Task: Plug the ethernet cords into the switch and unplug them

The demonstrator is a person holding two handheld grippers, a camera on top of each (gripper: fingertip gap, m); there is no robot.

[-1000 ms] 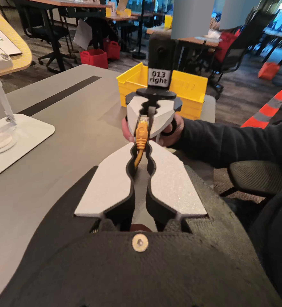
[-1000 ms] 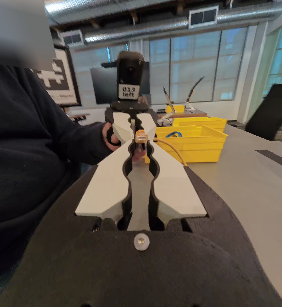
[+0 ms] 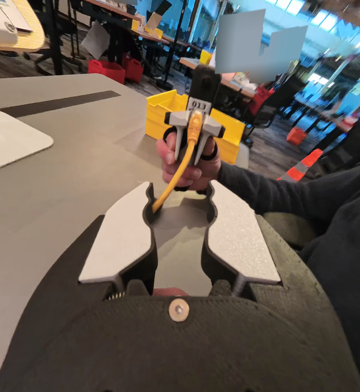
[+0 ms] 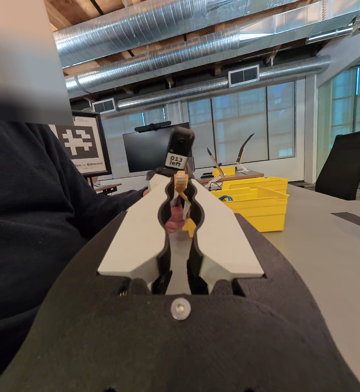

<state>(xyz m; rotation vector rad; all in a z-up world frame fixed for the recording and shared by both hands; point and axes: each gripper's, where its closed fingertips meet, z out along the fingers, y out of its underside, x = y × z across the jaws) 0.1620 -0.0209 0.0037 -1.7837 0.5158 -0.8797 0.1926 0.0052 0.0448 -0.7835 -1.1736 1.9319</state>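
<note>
- The right gripper (image 4: 180, 186) is closed on the yellow cord (image 3: 194, 129) just behind its plug (image 4: 180, 179), which points up past the fingertips.
- The left gripper (image 3: 180, 191) is spread wide and grips nothing (the cord only brushes its left finger (image 3: 121, 233)).
- A yellow bin (image 4: 259, 203) sits on the bench (image 3: 68, 169) beyond both grippers.

Cord: a yellow ethernet cord (image 3: 182, 165) is hanging in the air over the grey table.
Plug: its clear-tipped connector (image 4: 180, 179) is pointing toward 12 o'clock, standing nearly upright.
Cable run: it is curving down toward 7 o'clock in the left wrist view.
Switch: not visible.
</note>
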